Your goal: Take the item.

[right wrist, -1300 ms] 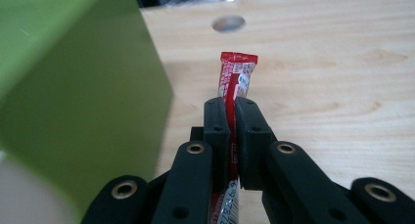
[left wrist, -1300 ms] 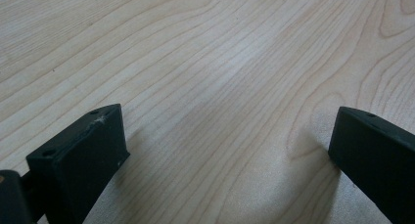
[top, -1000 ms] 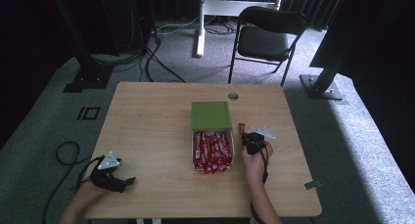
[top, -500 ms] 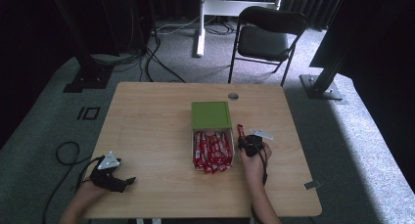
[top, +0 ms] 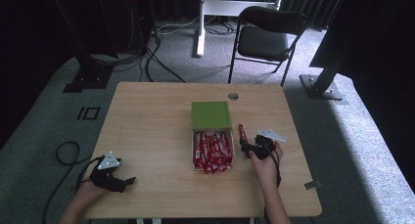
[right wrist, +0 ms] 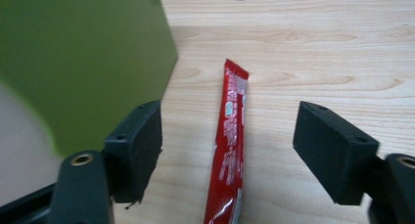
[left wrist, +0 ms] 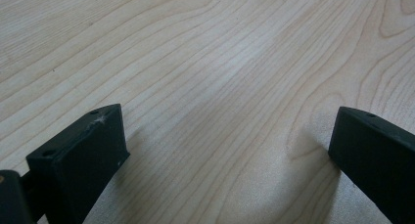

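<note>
One tabletop [top: 156,116]. One box [top: 211,158], one green lid [top: 211,115] over its far end. One loose red sachet [top: 242,134] right of the box, mid-frame in the high view. Red sachets inside the box [top: 213,150]: a heap, too packed to count. Two claws: left claw [top: 128,181] lower left, right claw [top: 244,146] centre right. One folding chair [top: 268,38] top centre. One round hole [top: 233,96] in the tabletop.

Black folding chair [top: 266,38], white stand base [top: 230,9], floor cables [top: 151,53], grey carpet [top: 352,131]
</note>
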Motion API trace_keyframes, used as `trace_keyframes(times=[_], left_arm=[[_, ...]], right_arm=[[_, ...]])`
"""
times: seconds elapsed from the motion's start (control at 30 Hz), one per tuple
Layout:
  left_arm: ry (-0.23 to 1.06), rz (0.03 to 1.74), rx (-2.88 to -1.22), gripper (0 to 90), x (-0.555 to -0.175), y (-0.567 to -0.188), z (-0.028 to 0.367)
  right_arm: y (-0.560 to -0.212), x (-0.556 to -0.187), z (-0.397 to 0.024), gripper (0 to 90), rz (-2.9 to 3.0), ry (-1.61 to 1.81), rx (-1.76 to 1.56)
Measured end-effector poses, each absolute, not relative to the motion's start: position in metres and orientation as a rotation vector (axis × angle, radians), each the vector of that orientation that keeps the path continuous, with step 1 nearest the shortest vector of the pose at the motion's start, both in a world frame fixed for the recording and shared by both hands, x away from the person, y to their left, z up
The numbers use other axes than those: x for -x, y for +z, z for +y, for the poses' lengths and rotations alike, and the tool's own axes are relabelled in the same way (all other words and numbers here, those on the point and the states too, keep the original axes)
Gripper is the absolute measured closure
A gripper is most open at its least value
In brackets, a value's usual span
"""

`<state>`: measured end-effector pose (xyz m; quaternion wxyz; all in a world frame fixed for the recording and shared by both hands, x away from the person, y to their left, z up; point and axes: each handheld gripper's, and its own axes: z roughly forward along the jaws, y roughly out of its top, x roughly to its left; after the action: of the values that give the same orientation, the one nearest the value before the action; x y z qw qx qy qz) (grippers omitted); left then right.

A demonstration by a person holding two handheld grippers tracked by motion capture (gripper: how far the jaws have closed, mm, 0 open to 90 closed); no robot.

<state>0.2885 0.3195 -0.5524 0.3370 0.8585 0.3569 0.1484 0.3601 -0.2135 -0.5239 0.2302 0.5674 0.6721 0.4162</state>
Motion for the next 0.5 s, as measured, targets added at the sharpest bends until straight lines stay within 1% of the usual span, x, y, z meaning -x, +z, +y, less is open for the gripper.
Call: trace_keyframes(times=[0.07,0.1,0.3,0.5], left_arm=[[0.387,0.931,-2.237,1.5,-0.288,-0.552,0.319],[0.387,0.931,-2.238,1.5,-0.288,-0.552,0.319],[0.387,0.930,-2.238,1.5,-0.288,-0.552,0.319],[0.387,0.930,-2.238,1.5,-0.289,-0.552,0.319]], right_arm=[[-0.524,-0.358,-0.215,21.8,1.892,1.118,-1.556],[-0.525,-0.355,-0.218,16.7,1.969,1.106,-1.523],[-0.528,-0.349,-0.221,16.7,1.985,1.127,-1.498],[-0.533,-0.332,-0.237,16.7,2.089,1.119,-1.363]])
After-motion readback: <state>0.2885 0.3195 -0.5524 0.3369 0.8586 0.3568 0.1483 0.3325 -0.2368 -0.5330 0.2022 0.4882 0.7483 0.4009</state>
